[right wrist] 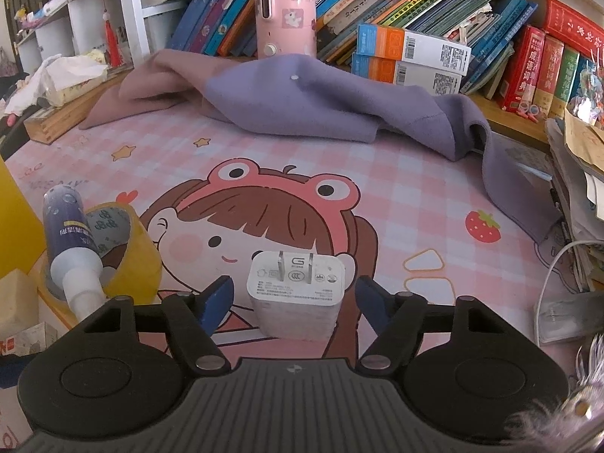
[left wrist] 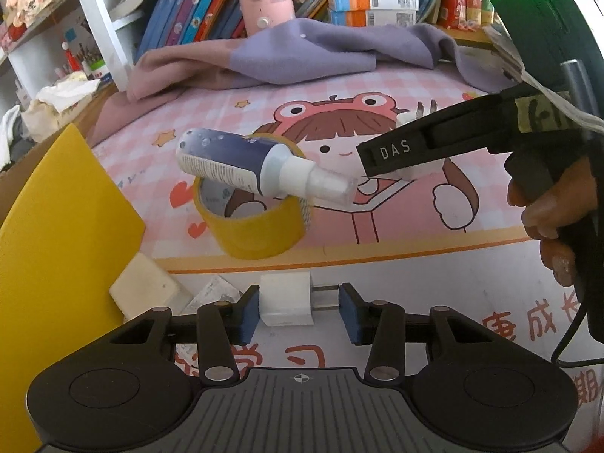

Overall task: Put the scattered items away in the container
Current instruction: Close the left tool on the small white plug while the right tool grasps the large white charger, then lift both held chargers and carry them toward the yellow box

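My left gripper (left wrist: 300,304) is shut on a small white plug (left wrist: 287,298) low over the desk's front edge; one pad is against its body, the other against its prongs. On the pink cartoon mat (right wrist: 415,196) a larger white charger (right wrist: 296,294) stands with its prongs up, between the pads of my right gripper (right wrist: 294,288). A small gap shows on each side, so that gripper is open. A spray bottle (left wrist: 245,166) lies across a yellow tape roll (left wrist: 256,226) to the left. A yellow container wall (left wrist: 56,245) rises at the far left.
A cream block (left wrist: 147,294) lies beside the yellow wall. A purple cloth (right wrist: 321,105) is heaped at the back of the mat, before a pink cylinder (right wrist: 283,11) and rows of books. A white cable (right wrist: 547,275) and paper stacks crowd the right edge.
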The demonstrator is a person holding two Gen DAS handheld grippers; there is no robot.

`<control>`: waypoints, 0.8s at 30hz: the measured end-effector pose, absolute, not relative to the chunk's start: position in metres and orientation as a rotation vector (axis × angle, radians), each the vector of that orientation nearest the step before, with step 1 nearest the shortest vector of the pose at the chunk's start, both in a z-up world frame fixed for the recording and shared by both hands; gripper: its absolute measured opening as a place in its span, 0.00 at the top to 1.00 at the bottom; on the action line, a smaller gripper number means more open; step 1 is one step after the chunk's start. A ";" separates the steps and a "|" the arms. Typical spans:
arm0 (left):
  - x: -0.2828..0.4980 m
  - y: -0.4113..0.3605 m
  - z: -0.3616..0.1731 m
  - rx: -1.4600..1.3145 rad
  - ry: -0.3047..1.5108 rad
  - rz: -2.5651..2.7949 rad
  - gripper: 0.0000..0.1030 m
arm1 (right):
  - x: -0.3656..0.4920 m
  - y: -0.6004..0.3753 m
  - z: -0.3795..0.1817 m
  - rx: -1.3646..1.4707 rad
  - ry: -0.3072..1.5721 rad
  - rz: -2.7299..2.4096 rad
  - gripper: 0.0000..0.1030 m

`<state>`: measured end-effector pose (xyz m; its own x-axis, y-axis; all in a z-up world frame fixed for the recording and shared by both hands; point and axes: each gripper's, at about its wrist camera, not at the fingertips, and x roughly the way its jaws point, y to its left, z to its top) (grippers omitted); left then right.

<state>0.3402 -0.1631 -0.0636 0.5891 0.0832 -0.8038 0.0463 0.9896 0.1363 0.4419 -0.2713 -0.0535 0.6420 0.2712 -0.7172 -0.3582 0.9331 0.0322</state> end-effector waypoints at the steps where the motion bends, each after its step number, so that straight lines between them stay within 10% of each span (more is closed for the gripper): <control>1: 0.340 -0.163 -0.064 0.147 0.941 0.020 0.59 | 0.442 -0.271 -0.054 -0.118 0.799 0.361 0.41; 4: 0.340 -0.162 -0.063 0.140 0.946 0.017 0.59 | 0.443 -0.272 -0.055 -0.112 0.816 0.369 0.59; 24: 0.305 -0.166 -0.030 0.146 0.834 -0.047 0.59 | 0.394 -0.287 -0.021 -0.099 0.758 0.376 0.59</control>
<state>0.3050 -0.1660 -0.0296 0.6715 0.0160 -0.7408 0.0984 0.9890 0.1106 0.3938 -0.2867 -0.0207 0.6635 0.2968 -0.6868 -0.3671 0.9290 0.0468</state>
